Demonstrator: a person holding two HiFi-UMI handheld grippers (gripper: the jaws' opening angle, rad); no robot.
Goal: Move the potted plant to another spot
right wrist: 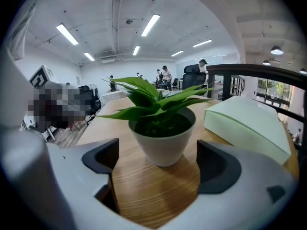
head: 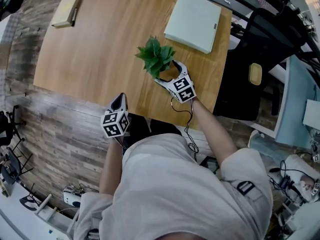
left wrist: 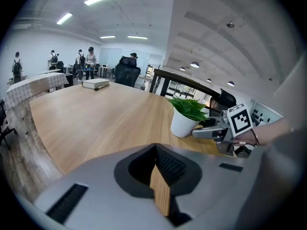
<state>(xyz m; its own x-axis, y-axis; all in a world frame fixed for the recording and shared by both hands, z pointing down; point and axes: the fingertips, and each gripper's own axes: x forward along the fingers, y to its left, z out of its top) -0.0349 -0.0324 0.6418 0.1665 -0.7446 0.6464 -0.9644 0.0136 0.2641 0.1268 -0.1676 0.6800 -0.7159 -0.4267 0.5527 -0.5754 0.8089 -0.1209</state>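
A small potted plant (head: 156, 56) with green leaves in a white pot (right wrist: 164, 143) stands upright on the wooden table (head: 100, 49), near its front right part. My right gripper (head: 167, 73) is open, with one jaw on each side of the pot. In the right gripper view (right wrist: 156, 147) the dark pads stand clear of the pot's wall. My left gripper (head: 121, 98) hovers at the table's front edge, left of the plant. In the left gripper view (left wrist: 156, 146) its tips meet with nothing between them. That view also shows the pot (left wrist: 183, 123) and the right gripper (left wrist: 204, 129).
A pale green flat box (head: 194, 20) lies just behind the plant, near the right jaw (right wrist: 244, 123). A book (head: 66, 11) sits at the far left corner. A black chair (head: 250, 74) stands right of the table. Several people (left wrist: 90, 61) stand far back in the room.
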